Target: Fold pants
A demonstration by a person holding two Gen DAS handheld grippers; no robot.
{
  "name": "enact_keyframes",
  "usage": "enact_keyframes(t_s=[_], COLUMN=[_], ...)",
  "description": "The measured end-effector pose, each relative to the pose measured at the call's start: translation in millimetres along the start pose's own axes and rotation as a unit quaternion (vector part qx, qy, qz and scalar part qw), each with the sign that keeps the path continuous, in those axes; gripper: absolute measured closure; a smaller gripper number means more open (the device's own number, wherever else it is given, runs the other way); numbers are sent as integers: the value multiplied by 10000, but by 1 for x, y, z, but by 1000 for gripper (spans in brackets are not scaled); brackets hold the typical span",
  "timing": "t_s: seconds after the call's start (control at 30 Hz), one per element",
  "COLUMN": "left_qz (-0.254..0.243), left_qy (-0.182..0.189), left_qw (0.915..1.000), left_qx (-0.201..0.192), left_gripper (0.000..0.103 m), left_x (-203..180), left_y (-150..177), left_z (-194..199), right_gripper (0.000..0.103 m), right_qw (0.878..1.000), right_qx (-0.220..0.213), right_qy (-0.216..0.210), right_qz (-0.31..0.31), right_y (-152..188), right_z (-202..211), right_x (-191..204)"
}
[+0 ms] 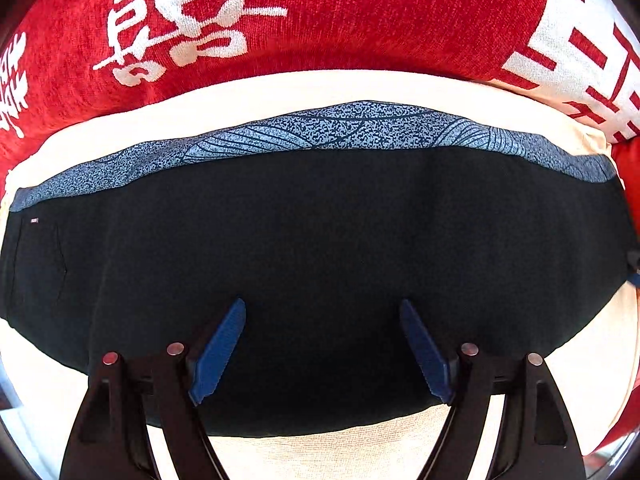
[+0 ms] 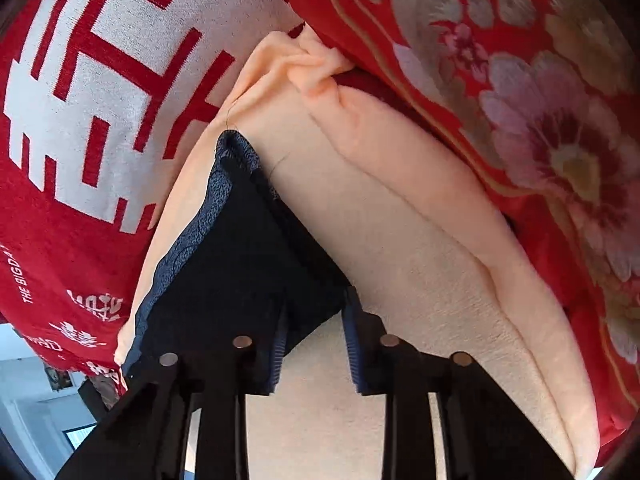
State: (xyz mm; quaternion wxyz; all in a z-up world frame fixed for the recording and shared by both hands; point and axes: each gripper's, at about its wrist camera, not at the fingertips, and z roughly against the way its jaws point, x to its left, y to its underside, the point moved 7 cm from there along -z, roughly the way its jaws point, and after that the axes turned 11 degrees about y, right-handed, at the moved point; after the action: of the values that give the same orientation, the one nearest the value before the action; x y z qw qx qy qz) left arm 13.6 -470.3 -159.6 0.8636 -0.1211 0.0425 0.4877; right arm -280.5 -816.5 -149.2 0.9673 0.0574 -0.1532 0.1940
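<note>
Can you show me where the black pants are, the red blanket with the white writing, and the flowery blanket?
black pants (image 1: 320, 248), left wrist view, middle of the dark cloth.
red blanket (image 1: 360, 20), left wrist view, plain red part beside the writing.
flowery blanket (image 2: 560, 148), right wrist view, on a pink flower.

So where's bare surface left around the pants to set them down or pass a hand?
Bare cream blanket lies right of the pants, up to the floral quilt, and in a near strip below the pants. Crowded: the red blanket borders the far side.
</note>
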Motion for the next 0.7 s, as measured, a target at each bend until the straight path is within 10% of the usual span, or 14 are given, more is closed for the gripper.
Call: enact_keyframes(t_s=[0.13, 0.27, 0.4, 0.47, 0.5, 0.7], left_qz=[17, 16, 3, -6, 34, 79], left_qy=[-18, -31, -31, -80, -67, -79], left_qw=[10000, 10000, 10000, 10000, 10000, 9999], left_qx=[24, 4, -26, -43, -27, 6], left_gripper=[22, 21, 21, 15, 15, 15], left_x=[-4, -5, -5, -4, -3, -1], left_y=[0, 1, 3, 7, 7, 7], left_z=[-3, -5, -6, -7, -7, -9], right_gripper=[69, 43, 42, 55, 90, 89], right_qw=[9994, 9953, 9902, 9879, 9901, 9967], right_qx=[-241, 225, -73, -3, 94, -381], right_qy=[98, -778, -1270, -1366, -1171, -622], right_qz=[205, -524, -582, -731, -769, 362], right_y=[11, 34, 26, 17, 13, 8], right_z=[12, -1, -11, -22, -27, 15], right_x=[1, -8, 8, 17, 19, 46])
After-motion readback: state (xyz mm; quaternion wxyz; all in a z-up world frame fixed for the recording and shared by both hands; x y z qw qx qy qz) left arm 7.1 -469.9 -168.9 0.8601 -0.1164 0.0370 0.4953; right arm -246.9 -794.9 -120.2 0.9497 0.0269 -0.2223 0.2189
